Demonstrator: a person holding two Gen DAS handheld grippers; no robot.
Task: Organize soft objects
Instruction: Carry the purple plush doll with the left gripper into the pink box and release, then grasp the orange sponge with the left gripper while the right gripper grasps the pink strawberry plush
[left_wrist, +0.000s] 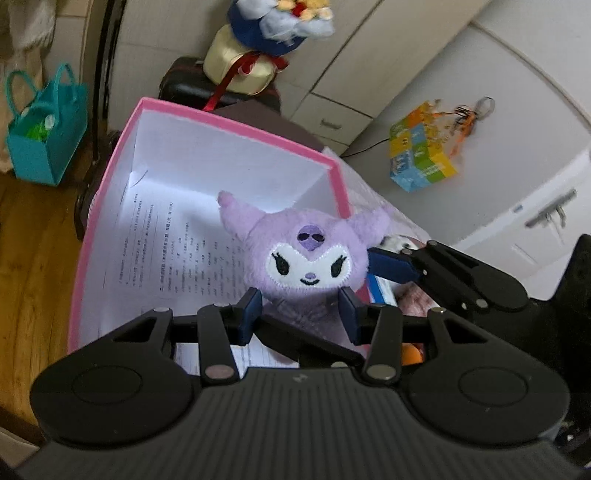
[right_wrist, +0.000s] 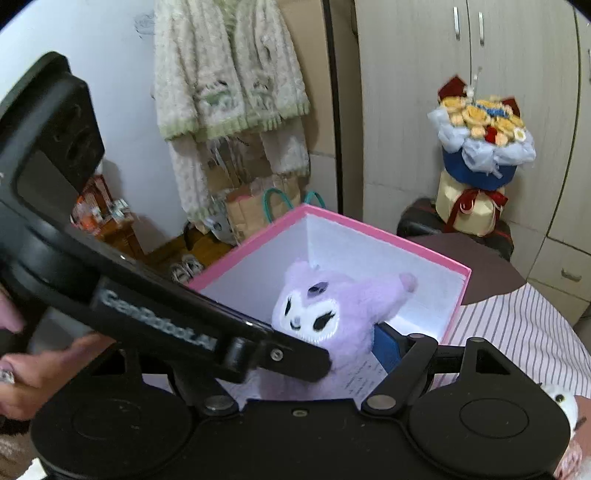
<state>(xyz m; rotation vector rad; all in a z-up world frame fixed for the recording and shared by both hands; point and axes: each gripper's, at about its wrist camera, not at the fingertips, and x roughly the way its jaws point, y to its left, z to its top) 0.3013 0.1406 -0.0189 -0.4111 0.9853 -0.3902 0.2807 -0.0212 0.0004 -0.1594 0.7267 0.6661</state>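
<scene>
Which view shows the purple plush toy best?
The left wrist view: the purple plush toy faces the camera, unobstructed, clamped in the left gripper. The right wrist view shows it tilted and slightly blurred over the pink box, lower body hidden.

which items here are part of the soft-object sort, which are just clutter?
In play:
- purple plush toy with white face, pinched by left gripper
- pink cardboard box with white inside, printed sheet on its floor
- right gripper, open beside the toy
- white plush toy on striped cloth

Lying about:
- teal felt bag
- flower bouquet
- coloured paper cube
- hanging cream knit cardigan
</scene>
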